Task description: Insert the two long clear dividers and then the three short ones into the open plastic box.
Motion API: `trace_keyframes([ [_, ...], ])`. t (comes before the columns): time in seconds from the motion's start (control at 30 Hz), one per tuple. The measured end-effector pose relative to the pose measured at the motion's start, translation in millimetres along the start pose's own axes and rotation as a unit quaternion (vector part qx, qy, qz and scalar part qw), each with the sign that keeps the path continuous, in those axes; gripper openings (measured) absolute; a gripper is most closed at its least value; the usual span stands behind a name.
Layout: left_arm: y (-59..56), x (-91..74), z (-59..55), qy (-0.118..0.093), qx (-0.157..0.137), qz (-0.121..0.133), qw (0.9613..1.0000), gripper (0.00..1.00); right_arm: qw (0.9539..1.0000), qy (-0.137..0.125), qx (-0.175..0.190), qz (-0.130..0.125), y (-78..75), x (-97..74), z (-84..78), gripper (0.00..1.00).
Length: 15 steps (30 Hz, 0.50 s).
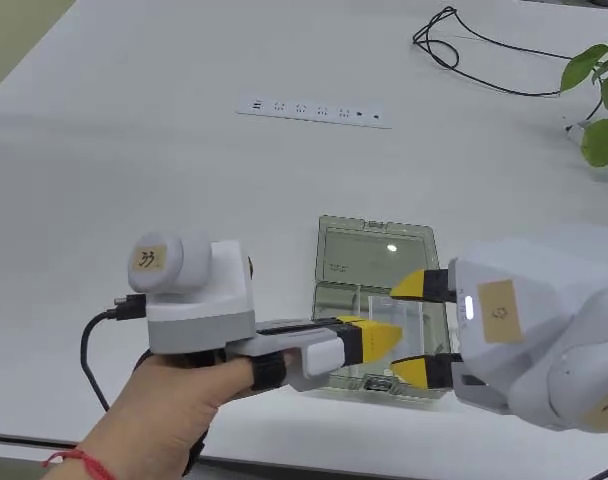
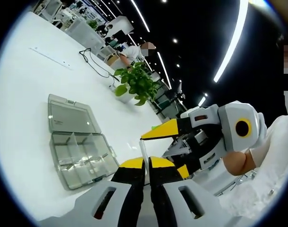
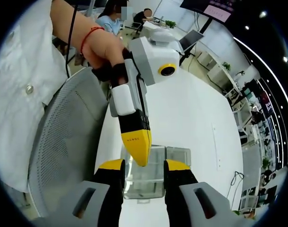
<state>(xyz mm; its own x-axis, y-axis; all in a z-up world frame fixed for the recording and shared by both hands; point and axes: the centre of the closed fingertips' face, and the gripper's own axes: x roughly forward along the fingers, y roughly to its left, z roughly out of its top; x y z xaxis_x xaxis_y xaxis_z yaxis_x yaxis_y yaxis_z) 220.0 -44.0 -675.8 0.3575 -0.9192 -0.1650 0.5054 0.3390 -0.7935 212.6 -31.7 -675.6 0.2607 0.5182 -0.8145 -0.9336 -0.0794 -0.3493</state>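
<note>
At lower centre of the head view, the open plastic box [image 1: 376, 245] lies on the white tabletop [image 1: 184, 180], its lid flat toward the top of the frame and its base toward the bottom. A hand [image 1: 174, 400] at lower left holds the left hand-held gripper [image 1: 381, 335], whose yellow jaws reach rightward over the box base. In the left gripper view those jaws are pressed nearly together, pinching a thin clear divider [image 2: 143, 150] that stands edge-on between the tips. Whether it is a long or a short one cannot be told. The right hand-held gripper [image 1: 416, 328] enters from the right of the head view with its yellow jaws spread wide, one above and one below the left gripper's tip. In the right gripper view that tip sits between the parted jaws, over the box. The left gripper view shows clear partitions [image 2: 82, 151] standing in the box base. A power strip [image 1: 314, 110] lies at upper centre, a black cable [image 1: 464, 50] at upper right, and plant leaves [image 1: 599, 100] at the right edge.
</note>
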Motion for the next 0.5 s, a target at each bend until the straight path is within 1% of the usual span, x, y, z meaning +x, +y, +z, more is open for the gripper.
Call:
trace_keyframes([
  [0.03,0.7,-0.3,0.4,-0.002,0.001,0.001,1.0,0.0,1.0,-0.001,0.0,0.0,-0.3,0.3,0.3,0.34],
  [0.07,3.4,-1.5,-1.5,0.004,0.026,0.002,0.9997,0.0,1.0,-0.002,0.002,-0.001,-1.4,0.0,1.0,0.33],
  [0.1,2.1,-1.2,-0.6,-0.002,0.012,0.004,0.9999,0.0,1.0,-0.004,0.004,0.001,-1.7,-0.6,1.5,0.33],
  [0.13,0.5,-1.1,-0.5,-0.001,0.012,-0.003,0.9999,0.0,0.9999,-0.008,0.007,0.002,-2.7,-2.3,2.6,0.33],
  [0.17,0.0,-1.5,-0.6,0.001,0.018,-0.004,0.9998,0.0,0.9998,-0.013,0.013,0.002,-4.1,-3.8,3.6,0.33],
  [0.2,1.2,-2.3,-0.1,0.003,0.038,0.0,0.9993,0.0,0.9995,-0.023,0.023,0.004,-5.5,-6.5,5.5,0.34],
  [0.23,1.6,-3.6,-1.4,0.01,0.057,0.003,0.9983,0.0,0.9988,-0.032,0.035,0.011,-5.2,-8.3,7.0,0.34],
  [0.27,1.0,-4.2,-1.2,0.01,0.066,0.002,0.9978,0.0,0.9978,-0.043,0.048,0.016,-5.6,-10.5,8.7,0.33],
  [0.3,1.1,-5.7,0.0,0.011,0.091,-0.001,0.9958,0.0,0.9962,-0.056,0.065,0.02,-8.7,-14.5,9.5,0.33],
  [0.33,1.1,-6.8,-0.1,0.014,0.107,-0.003,0.9941,0.0,0.995,-0.062,0.075,0.024,-10.1,-17.0,9.6,0.33],
  [0.37,0.1,-8.4,-2.0,0.022,0.127,-0.004,0.9916,0.0,0.9932,-0.072,0.086,0.032,-12.0,-21.0,9.4,0.33],
  [0.4,-1.5,-9.2,-3.7,0.029,0.141,-0.008,0.9896,0.0,0.9918,-0.079,0.092,0.039,-12.7,-23.6,9.9,0.32],
  [0.43,-4.0,-10.3,-5.4,0.036,0.164,-0.015,0.9857,0.0,0.989,-0.092,0.104,0.05,-13.4,-27.2,11.0,0.31],
  [0.5,-7.9,-11.6,-7.9,0.045,0.194,-0.026,0.9797,0.0,0.9835,-0.107,0.124,0.077,-10.5,-31.6,12.6,0.26],
])
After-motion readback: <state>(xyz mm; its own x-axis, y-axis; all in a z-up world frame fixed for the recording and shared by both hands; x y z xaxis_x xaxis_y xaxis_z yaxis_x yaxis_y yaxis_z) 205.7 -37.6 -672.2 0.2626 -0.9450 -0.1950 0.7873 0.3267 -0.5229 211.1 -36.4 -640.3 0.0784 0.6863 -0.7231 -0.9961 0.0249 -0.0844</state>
